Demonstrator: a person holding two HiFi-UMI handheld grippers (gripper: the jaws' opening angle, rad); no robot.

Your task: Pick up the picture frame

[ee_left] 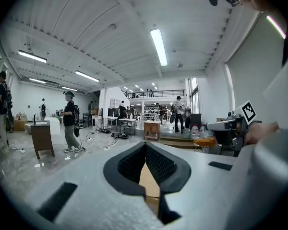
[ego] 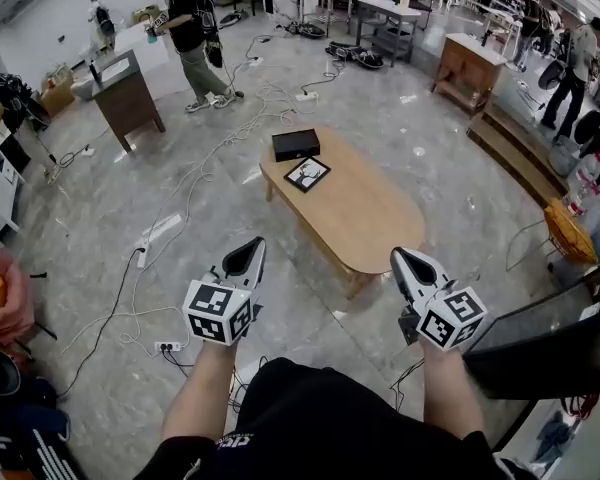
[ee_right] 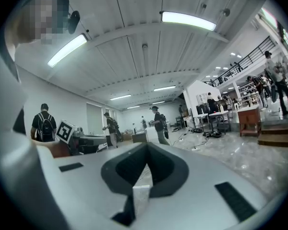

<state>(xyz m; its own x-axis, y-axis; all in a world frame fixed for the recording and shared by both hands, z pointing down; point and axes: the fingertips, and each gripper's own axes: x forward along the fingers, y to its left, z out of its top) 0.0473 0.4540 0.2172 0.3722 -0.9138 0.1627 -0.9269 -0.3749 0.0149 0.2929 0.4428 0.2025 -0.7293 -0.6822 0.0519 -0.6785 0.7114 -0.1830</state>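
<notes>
left gripper point(ego: 248, 260) closed, empty; right gripper point(ego: 404, 264) closed, empty.

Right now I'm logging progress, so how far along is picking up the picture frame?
Nothing looks done: the picture frame lies flat on the wooden table, next to a black box. Nothing is in hand: the left gripper and right gripper are both shut and empty, held well short of the table. Left to do: reach the frame, open a gripper, close on it and lift.
</notes>
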